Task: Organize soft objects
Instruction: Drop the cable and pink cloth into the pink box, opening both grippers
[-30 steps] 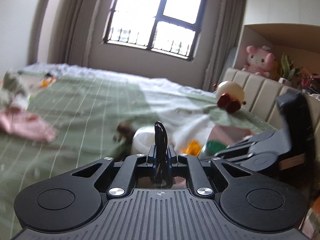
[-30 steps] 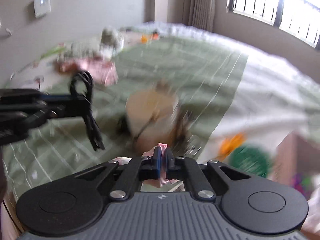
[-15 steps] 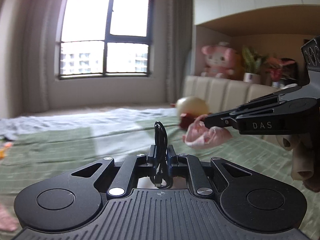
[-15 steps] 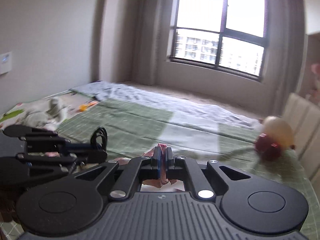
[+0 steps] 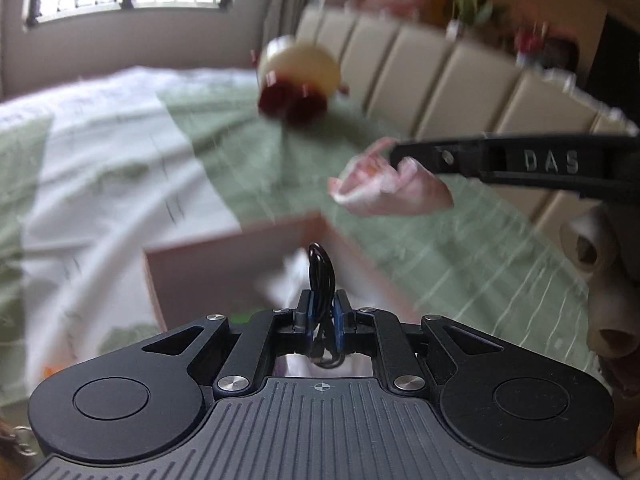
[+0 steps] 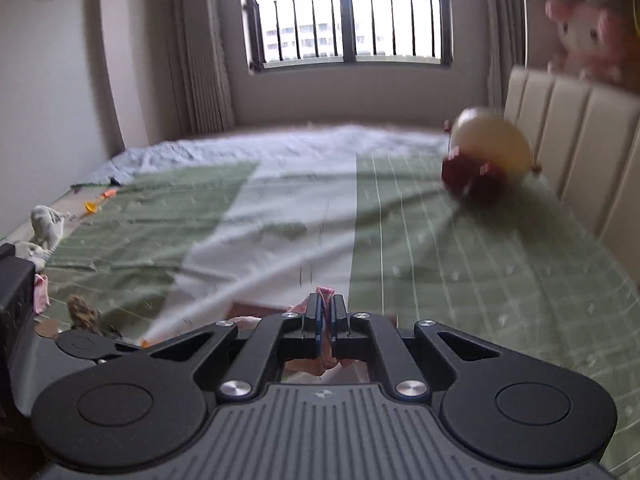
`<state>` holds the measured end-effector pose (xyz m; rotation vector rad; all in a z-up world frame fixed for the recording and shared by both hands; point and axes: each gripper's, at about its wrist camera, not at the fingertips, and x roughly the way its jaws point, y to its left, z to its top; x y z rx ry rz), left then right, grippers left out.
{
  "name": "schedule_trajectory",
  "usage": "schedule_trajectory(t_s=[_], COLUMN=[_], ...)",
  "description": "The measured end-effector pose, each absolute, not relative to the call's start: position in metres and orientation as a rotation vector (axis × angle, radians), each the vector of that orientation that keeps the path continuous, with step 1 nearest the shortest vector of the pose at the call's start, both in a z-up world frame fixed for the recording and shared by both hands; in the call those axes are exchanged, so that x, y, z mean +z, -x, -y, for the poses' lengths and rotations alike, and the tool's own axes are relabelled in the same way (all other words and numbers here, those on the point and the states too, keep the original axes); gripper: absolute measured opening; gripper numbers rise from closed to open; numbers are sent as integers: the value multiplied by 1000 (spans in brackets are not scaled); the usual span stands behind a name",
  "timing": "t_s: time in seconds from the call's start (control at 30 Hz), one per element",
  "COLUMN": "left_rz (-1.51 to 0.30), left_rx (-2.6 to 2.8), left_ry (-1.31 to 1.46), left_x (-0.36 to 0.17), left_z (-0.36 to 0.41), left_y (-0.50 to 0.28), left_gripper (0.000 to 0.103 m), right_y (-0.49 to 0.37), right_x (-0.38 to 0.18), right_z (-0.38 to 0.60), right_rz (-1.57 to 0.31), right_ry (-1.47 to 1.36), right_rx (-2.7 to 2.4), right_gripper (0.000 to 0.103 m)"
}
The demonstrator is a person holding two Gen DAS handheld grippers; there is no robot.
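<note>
1. Left tongs: matte black body with a ribbed top plate and a small crosshair mark at its front edge.
2. Two round black discs flank angled link arms fastened by silver screws.
3. Blue pads line the fingers.
4. Right tongs match; raised letters "DAS" mark their side arm.

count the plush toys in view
2: a pink plush sits atop the headboard; a cream and dark red plush lies on the bed against it. Blurred things at the bed's far left may be others.
</note>
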<state>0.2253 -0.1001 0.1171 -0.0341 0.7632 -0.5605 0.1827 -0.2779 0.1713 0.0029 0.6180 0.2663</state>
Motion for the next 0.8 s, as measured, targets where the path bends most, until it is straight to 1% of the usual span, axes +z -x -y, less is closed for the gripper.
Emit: schedule_trajectory(t_s=[0.1, 0.13, 0.23, 0.27, 0.3, 0.37, 0.43, 0.5, 0.63, 0.67, 0.73, 0.8], left_rz=[-826, -835, -893, -884, -877, -863, -835, -814, -787, -770, -713, -680], left_rx=[-604, -602, -530, -514, -512, -521, -528, -540, -547, -543, -539, -560], left_ry=[10, -13, -109, -120, -120, -126, -136, -142, -93, -52, 61, 128], left_x=[90, 84, 65, 64, 65, 67, 72, 80, 99, 104, 117, 127], left_z=[112, 117, 129, 130, 128, 125, 121, 119, 109, 103, 84, 69], left_y=[-241, -246, -259, -259, -258, -255, -248, -240, -222, -218, -211, -205], left_gripper=[14, 16, 28, 34, 34, 34, 34, 34, 34, 34, 33, 33], right_y=[-200, -207, -230, -233, -236, -237, -234, -226, -208, -202, -187, -175], right_x=[141, 131, 99, 91, 84, 76, 76, 85, 116, 127, 147, 164], right_z=[277, 276, 273, 274, 274, 275, 275, 276, 275, 274, 270, 268], right_rz=[-681, -706, -814, -842, -866, -913, -921, -902, -820, -786, -723, -673], right_ry=[-20, -26, -47, -55, -59, -83, -115, -125, -141, -132, -109, -102], right_rx=[245, 238, 211, 199, 194, 215, 226, 231, 227, 220, 215, 211], right_gripper=[4, 4, 5, 6, 7, 16, 35, 44, 49, 51, 58, 60])
